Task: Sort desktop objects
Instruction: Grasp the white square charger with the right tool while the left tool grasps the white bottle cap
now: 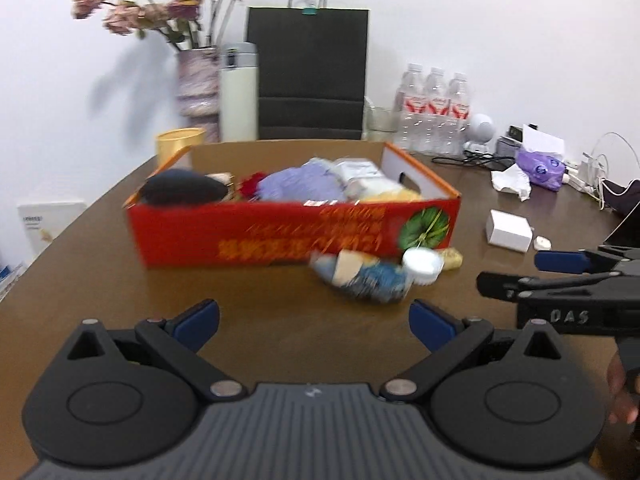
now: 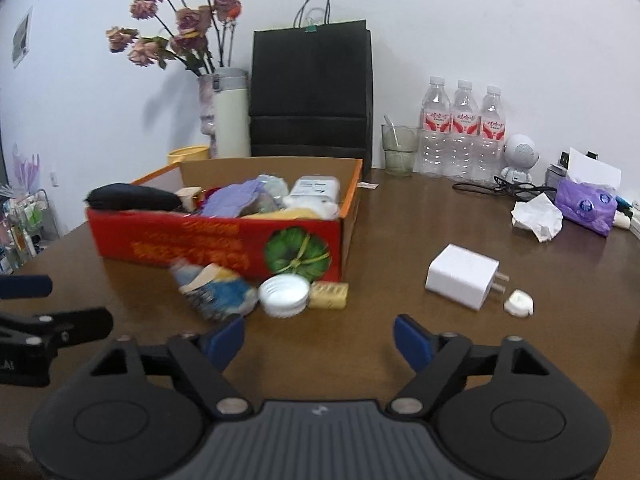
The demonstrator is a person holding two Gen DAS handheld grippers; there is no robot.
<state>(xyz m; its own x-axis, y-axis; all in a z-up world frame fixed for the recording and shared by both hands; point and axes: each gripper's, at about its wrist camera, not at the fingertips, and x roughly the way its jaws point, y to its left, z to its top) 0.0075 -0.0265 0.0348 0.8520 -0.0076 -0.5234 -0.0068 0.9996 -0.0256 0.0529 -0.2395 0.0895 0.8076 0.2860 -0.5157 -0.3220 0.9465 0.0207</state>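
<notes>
With both the left gripper (image 1: 314,320) and right gripper (image 2: 319,340) spread wide and empty, approach the blue packet (image 2: 218,290) squarely, then lift it into the red box (image 2: 216,244).

Red box (image 2: 216,240) with yellow lettering, a green leaf print and orange rim — on a dark brown counter (image 2: 400,240). Before it a blue-and-tan packet (image 2: 218,288), white ribbed cap (image 2: 284,294), pale yellow block (image 2: 329,295). White charger (image 2: 460,280), purple tissue pack (image 2: 586,206), black bag (image 2: 312,88) — tool pads blue on black.

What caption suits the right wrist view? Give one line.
Open right gripper faces a red box, white cap and charger.
</notes>
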